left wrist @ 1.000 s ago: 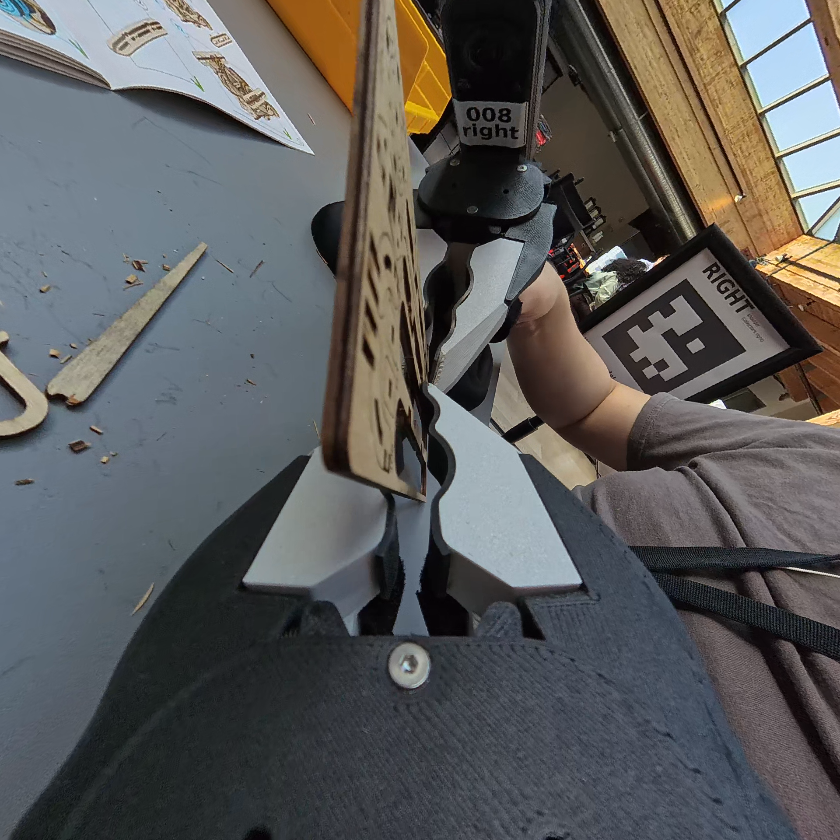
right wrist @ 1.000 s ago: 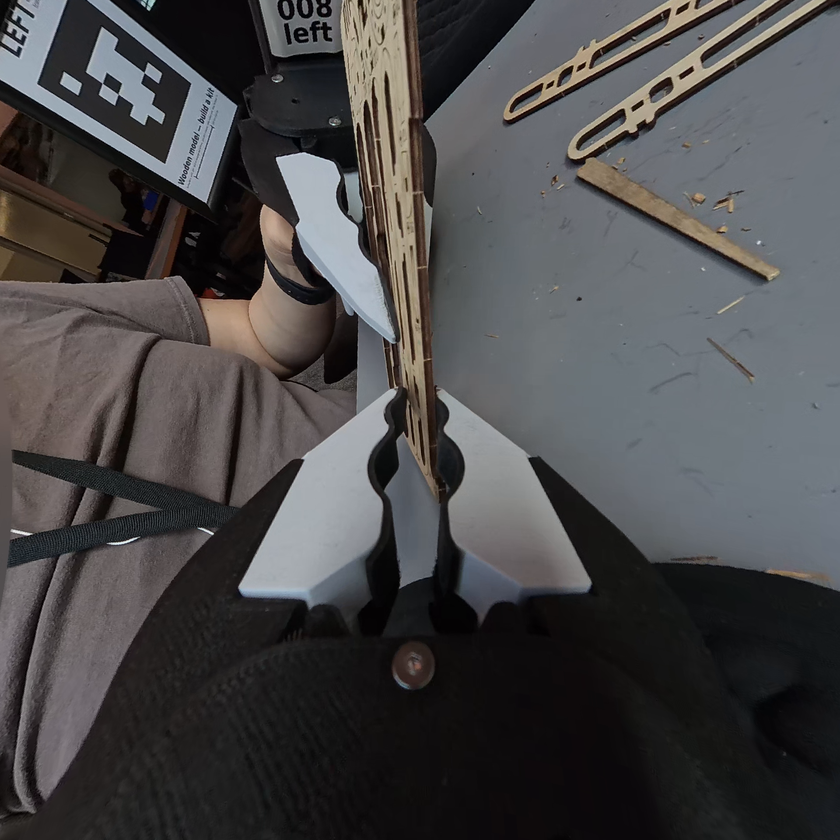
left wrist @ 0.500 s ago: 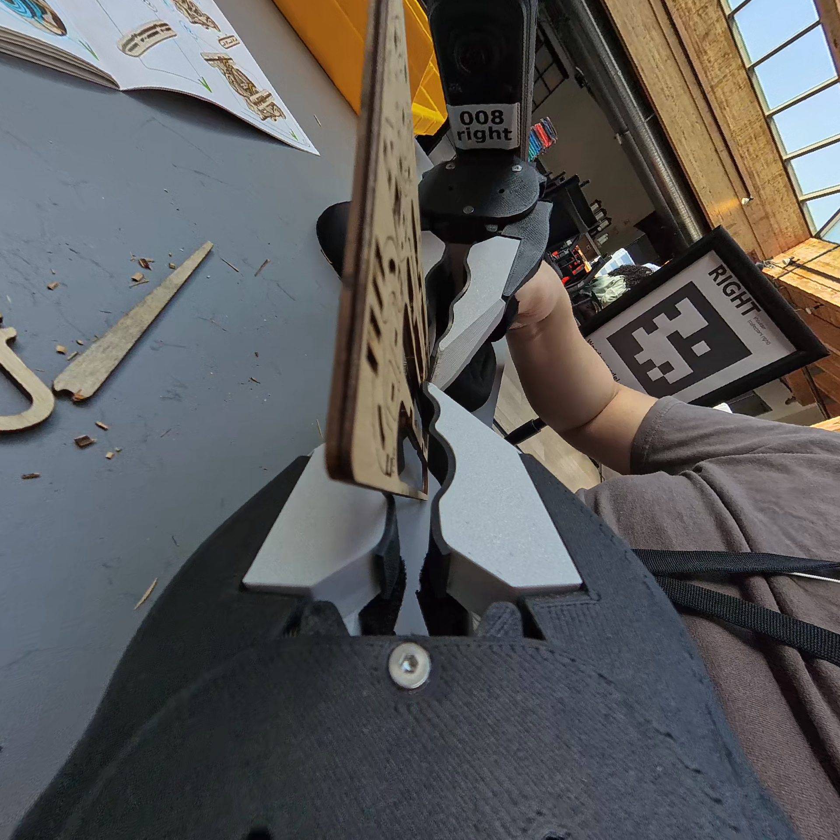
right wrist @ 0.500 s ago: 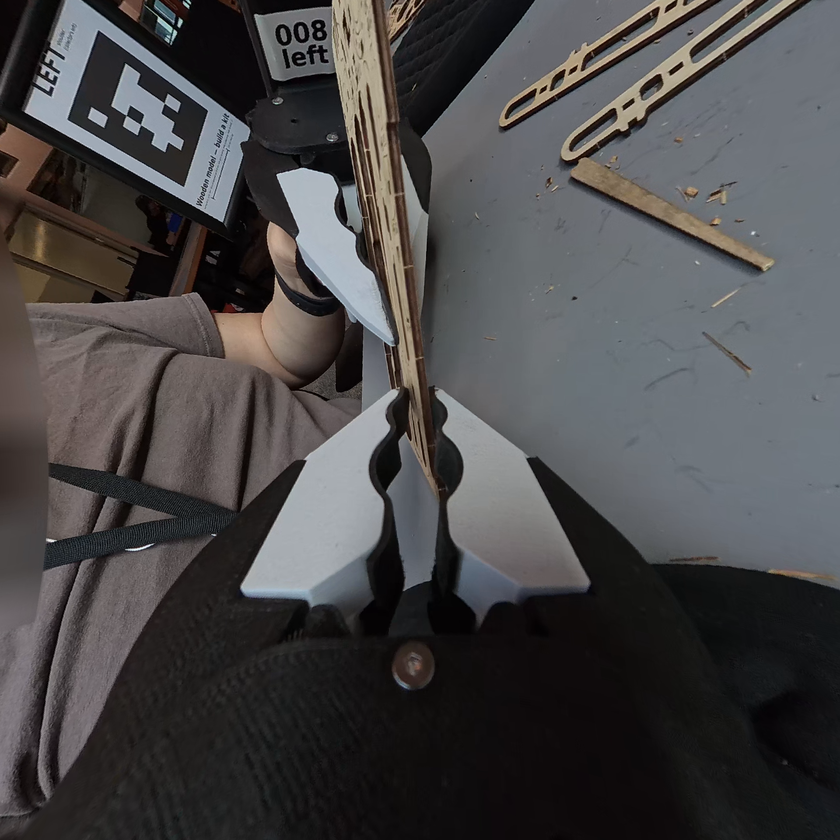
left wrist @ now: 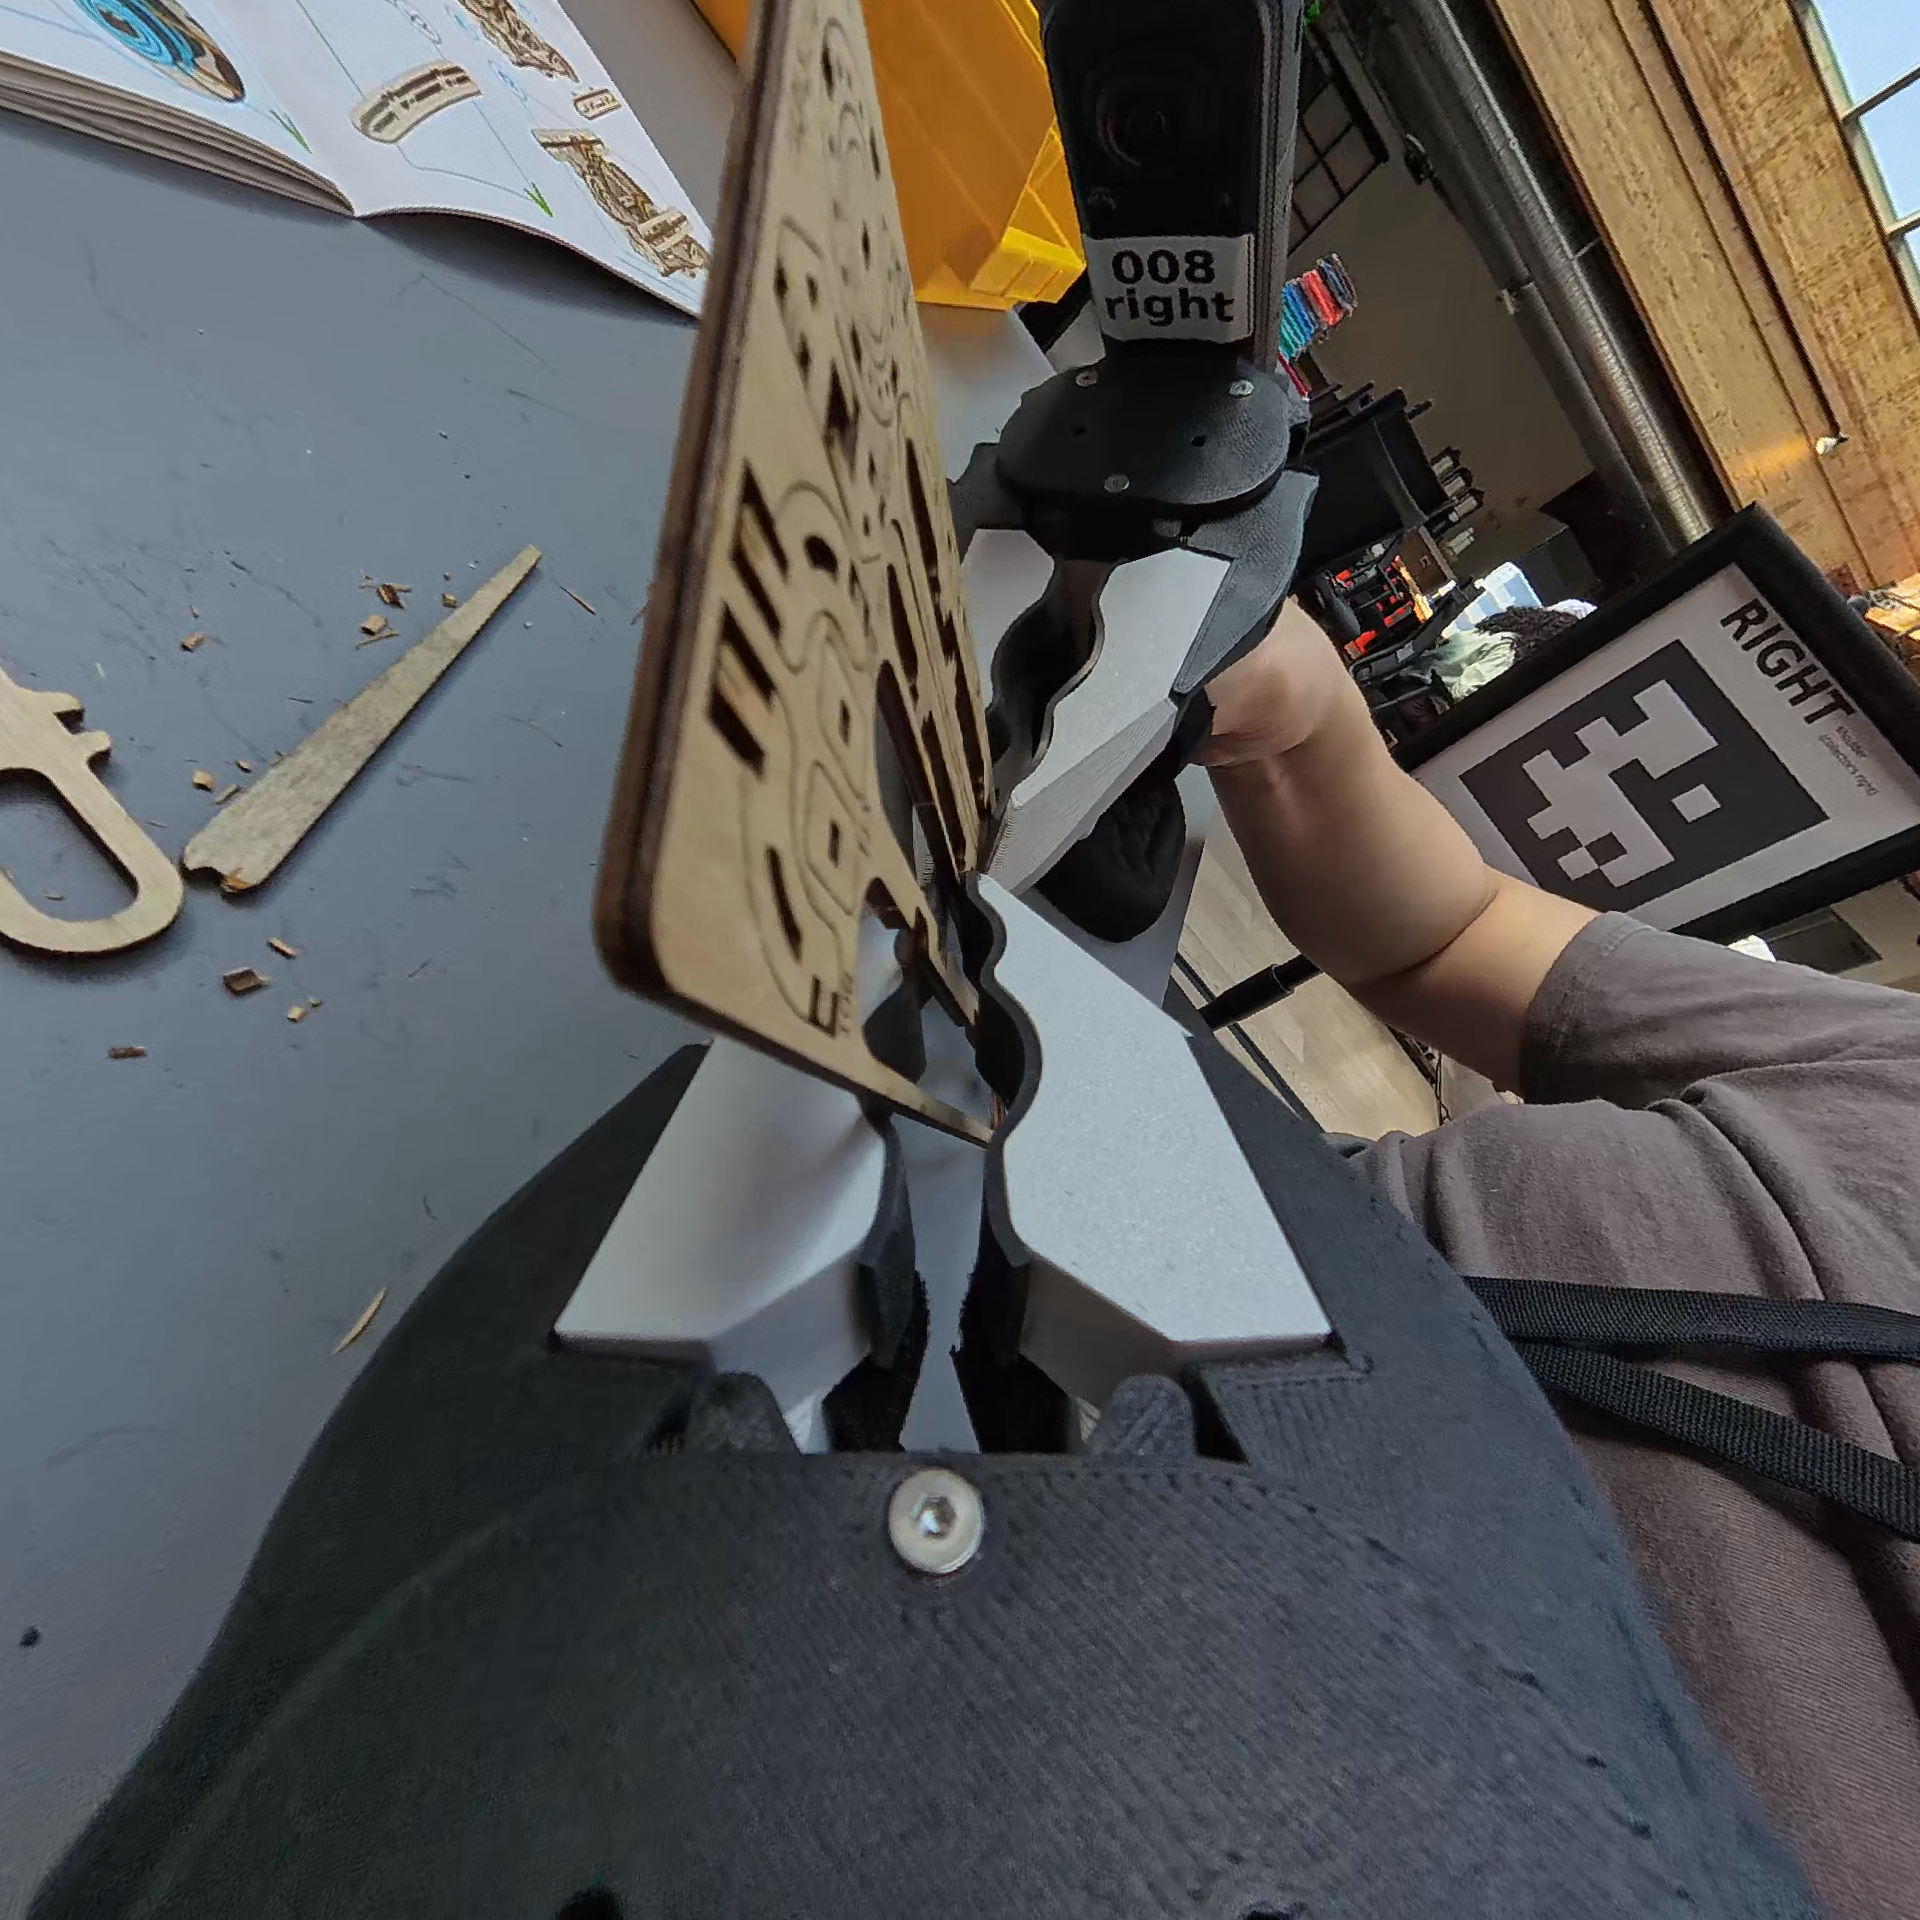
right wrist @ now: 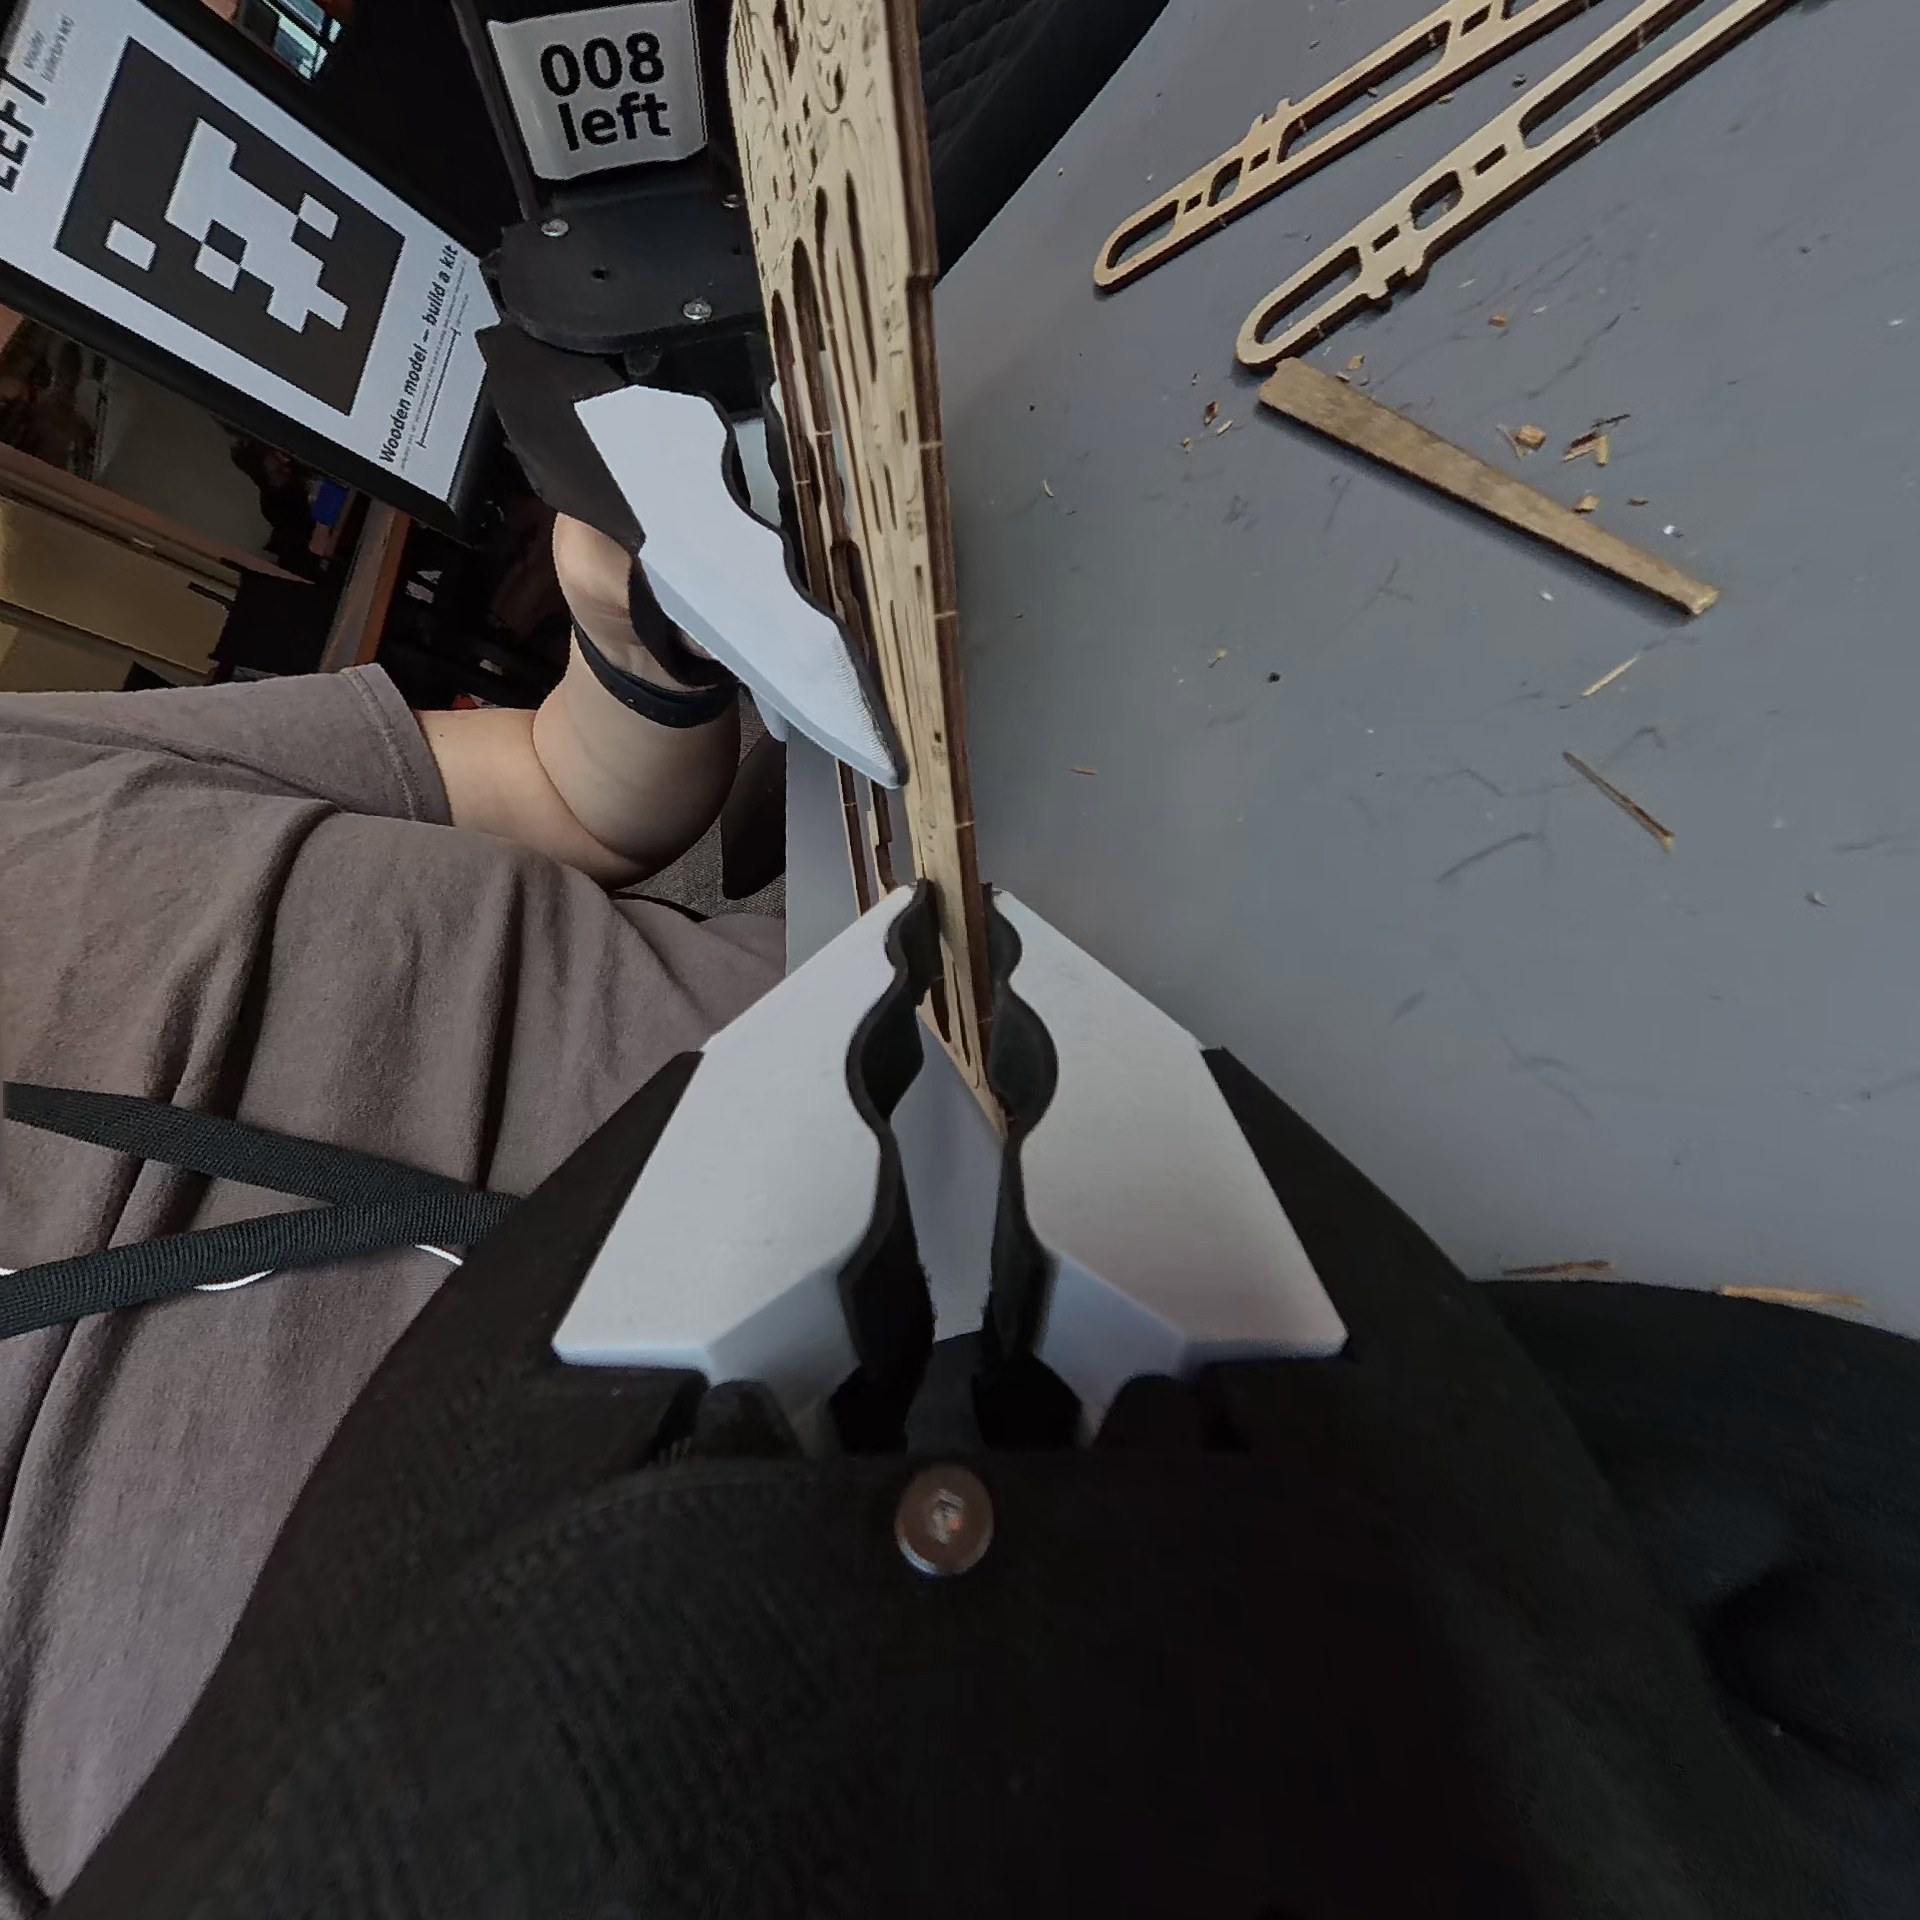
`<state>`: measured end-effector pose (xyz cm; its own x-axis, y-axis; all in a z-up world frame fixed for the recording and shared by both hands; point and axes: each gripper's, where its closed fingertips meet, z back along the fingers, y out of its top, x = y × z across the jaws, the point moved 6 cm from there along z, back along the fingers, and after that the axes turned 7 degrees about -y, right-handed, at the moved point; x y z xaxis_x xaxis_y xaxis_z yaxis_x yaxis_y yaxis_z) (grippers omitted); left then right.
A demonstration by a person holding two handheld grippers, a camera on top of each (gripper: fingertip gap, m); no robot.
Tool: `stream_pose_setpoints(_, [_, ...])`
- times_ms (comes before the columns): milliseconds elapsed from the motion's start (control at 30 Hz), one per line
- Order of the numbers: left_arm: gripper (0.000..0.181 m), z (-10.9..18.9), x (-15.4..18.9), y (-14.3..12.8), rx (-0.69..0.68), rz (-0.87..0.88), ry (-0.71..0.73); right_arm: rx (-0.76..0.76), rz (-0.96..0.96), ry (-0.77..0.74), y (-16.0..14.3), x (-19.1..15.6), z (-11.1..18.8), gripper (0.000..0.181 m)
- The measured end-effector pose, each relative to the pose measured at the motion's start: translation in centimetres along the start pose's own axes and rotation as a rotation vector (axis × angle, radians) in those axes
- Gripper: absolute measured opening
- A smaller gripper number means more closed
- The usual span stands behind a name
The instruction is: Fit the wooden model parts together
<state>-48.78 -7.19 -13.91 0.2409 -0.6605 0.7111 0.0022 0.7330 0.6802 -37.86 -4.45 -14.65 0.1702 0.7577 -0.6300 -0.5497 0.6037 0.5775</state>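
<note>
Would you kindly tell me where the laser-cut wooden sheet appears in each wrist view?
Left wrist view: wooden sheet, upper centre, face showing, corner in the left gripper.
Right wrist view: wooden sheet, top centre, nearly edge-on, end in the right gripper.
Shared landmark: tapered wooden strip.

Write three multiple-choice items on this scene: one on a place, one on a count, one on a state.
1. Where is the wooden sheet?
A. flat on the table
B. held on edge between both grippers
C. inside the yellow bin

2. How many long slotted wooden strips lie on the table in the right wrist view?
A. two
B. four
C. none

3. How do the right gripper's jaws stand?
A. wide open and empty
B. closed on the sheet's edge
C. out of view

Answers:
1 B: the left gripper and the right one each clamp an end of it, above the table.
2 A: a pair lies side by side near a plain stick.
3 B: the sheet's edge sits pinched between them.
</note>
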Motion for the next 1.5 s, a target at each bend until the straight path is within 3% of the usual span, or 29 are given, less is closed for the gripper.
stream_pose_setpoints(133, [0.0,0.0,0.0,0.0,-0.006,0.0,0.001,-0.02,0.036,-0.048,-0.1,-0.1,-0.3,0.004])
stream_pose_setpoints(300, [0.0,0.0,0.3,0.2,0.002,-0.003,-0.062,0.013,0.021,0.045,0.1,-0.5,0.3,0.003])
stream_pose_setpoints(467, [0.0,-0.2,0.0,0.1,-0.004,0.001,-0.022,-0.002,0.03,0.01,0.6,-0.3,0.1,0.014])
stream_pose_setpoints(800, [0.007,0.3,-0.4,0.5,0.036,0.042,-0.034,0.013,0.021,0.073,1.6,-0.2,0.1,0.0])
stream_pose_setpoints(967, [0.0,0.3,-0.2,0.5,0.028,0.028,-0.05,0.009,0.014,0.057,1.6,0.0,0.0,0.004])
stream_pose_setpoints(1500, [0.0,0.4,-0.3,0.2,0.01,0.016,-0.015,-0.002,0.024,-0.01,1.3,-0.1,-0.5,0.004])
